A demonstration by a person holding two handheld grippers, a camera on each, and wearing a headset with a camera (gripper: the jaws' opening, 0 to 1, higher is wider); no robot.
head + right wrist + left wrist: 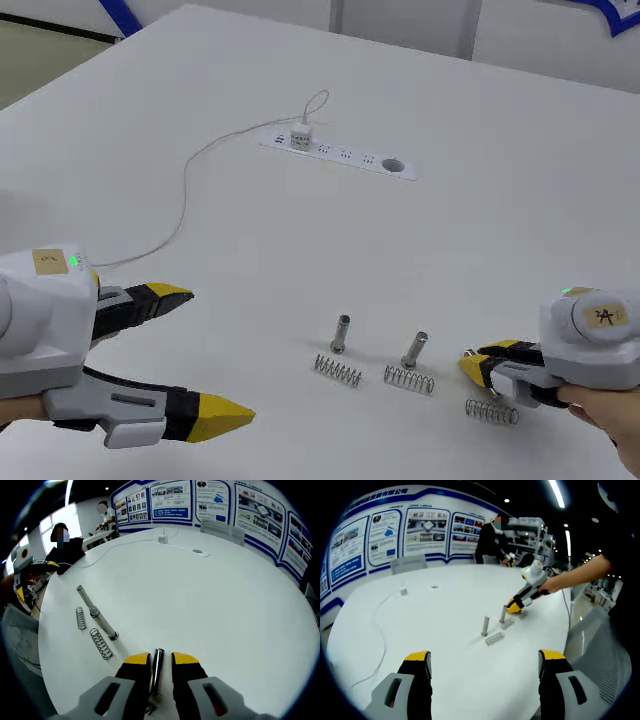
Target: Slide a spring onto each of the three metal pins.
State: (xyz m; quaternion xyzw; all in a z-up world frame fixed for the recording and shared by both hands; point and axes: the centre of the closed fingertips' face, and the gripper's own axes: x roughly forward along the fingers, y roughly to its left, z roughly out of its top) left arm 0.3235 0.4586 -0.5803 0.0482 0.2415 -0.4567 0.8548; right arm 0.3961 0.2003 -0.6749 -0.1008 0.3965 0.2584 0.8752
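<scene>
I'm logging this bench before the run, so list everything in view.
table: one, white, under everything
pins: three, metal; two upright at mid-table, the third held in the right gripper
springs: three, metal, lying on the table beside the pins
power strip: one, white, far side
charger: one, white, plugged into the strip
cable: one, white, trailing left
posters: several, blue and white, back wall
left gripper: grey, yellow tips, open
right gripper: same colours, shut on a pin
</scene>
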